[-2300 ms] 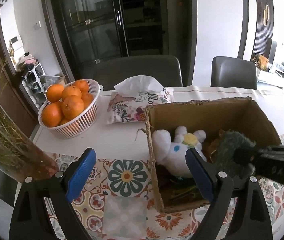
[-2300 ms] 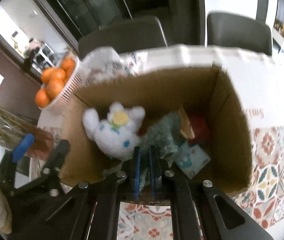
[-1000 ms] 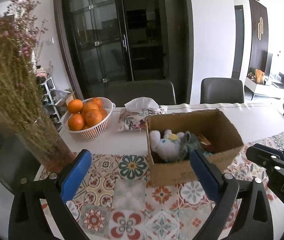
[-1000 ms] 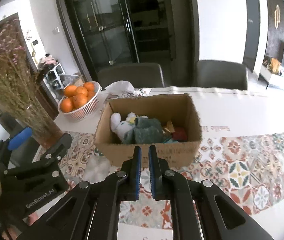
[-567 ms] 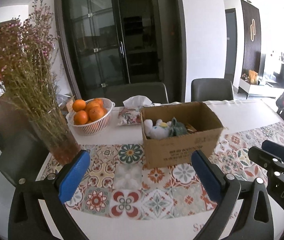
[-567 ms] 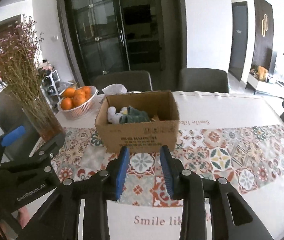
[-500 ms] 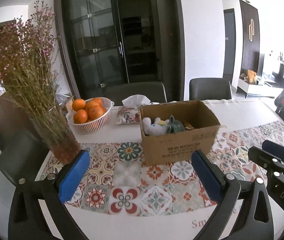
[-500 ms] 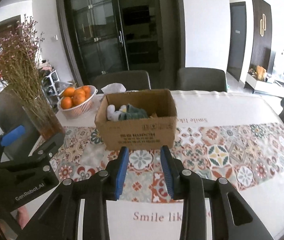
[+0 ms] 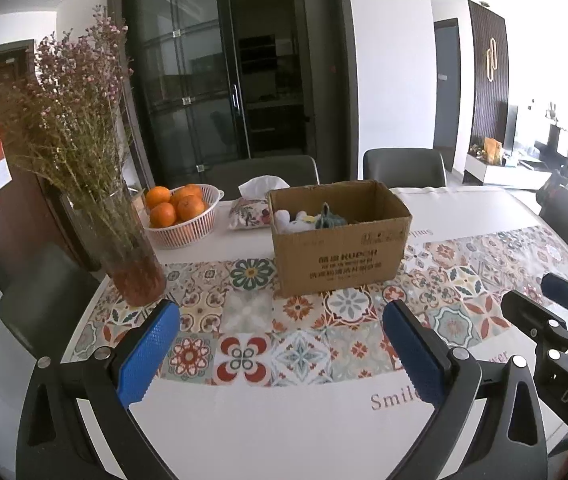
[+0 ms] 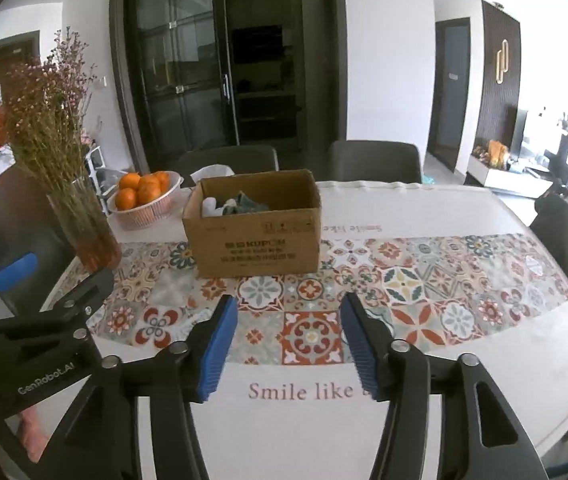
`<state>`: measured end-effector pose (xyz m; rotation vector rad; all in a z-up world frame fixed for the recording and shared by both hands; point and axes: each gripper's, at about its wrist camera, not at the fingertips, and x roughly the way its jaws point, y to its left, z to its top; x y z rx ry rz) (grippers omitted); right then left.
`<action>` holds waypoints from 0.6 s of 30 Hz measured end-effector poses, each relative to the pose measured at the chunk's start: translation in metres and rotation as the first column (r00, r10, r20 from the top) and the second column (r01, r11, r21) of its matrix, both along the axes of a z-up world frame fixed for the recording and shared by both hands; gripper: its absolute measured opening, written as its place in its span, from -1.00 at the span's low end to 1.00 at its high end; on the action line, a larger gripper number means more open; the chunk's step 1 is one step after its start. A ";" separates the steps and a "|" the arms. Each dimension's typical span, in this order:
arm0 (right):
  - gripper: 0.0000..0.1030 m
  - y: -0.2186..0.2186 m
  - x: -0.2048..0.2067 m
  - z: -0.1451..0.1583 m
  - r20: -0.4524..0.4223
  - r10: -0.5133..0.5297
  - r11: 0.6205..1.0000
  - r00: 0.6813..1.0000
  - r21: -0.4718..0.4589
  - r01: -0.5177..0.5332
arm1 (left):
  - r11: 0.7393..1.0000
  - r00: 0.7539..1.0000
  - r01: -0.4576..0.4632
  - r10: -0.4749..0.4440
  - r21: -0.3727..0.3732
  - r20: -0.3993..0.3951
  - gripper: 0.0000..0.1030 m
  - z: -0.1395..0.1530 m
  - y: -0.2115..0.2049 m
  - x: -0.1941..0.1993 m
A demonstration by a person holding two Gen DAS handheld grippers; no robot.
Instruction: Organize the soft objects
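Observation:
A brown cardboard box [image 9: 340, 240] stands on the patterned table runner; it also shows in the right wrist view [image 10: 254, 226]. Inside it lie a white plush toy [image 9: 290, 218] and a grey-green soft toy [image 9: 329, 219], partly hidden by the box wall. My left gripper [image 9: 280, 348] is open and empty, held back near the table's front edge, well short of the box. My right gripper [image 10: 289, 340] is open and empty, also back from the box. The right gripper shows at the right edge of the left wrist view [image 9: 564, 320].
A white basket of oranges [image 9: 182, 216] and a tissue pack [image 9: 250, 208] sit behind the box at left. A glass vase of dried flowers [image 9: 124, 248] stands at the table's left edge. Dark chairs [image 9: 404, 168] line the far side and the right side.
The right gripper let go of the grey-green toy in the box and opened its jaws wide. Both grippers pulled back from the box toward the table's front edge.

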<state>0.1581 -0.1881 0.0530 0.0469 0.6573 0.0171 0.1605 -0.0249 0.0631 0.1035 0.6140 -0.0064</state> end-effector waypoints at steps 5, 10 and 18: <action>0.31 0.000 -0.024 0.000 0.034 -0.010 1.000 0.999 -0.018 0.011 | 1.000 1.000 0.004 -0.004 0.001 0.014 1.00 -0.003 0.000 -0.022; 0.44 -0.003 -0.045 -0.002 0.064 -0.033 0.999 0.997 -0.023 0.035 | 1.000 0.999 0.018 -0.018 -0.006 0.036 1.00 -0.005 0.000 -0.044; 0.51 -0.005 -0.068 -0.005 0.101 -0.072 0.996 0.992 -0.036 0.076 | 1.000 0.997 0.030 -0.030 -0.002 0.078 1.00 -0.008 0.000 -0.068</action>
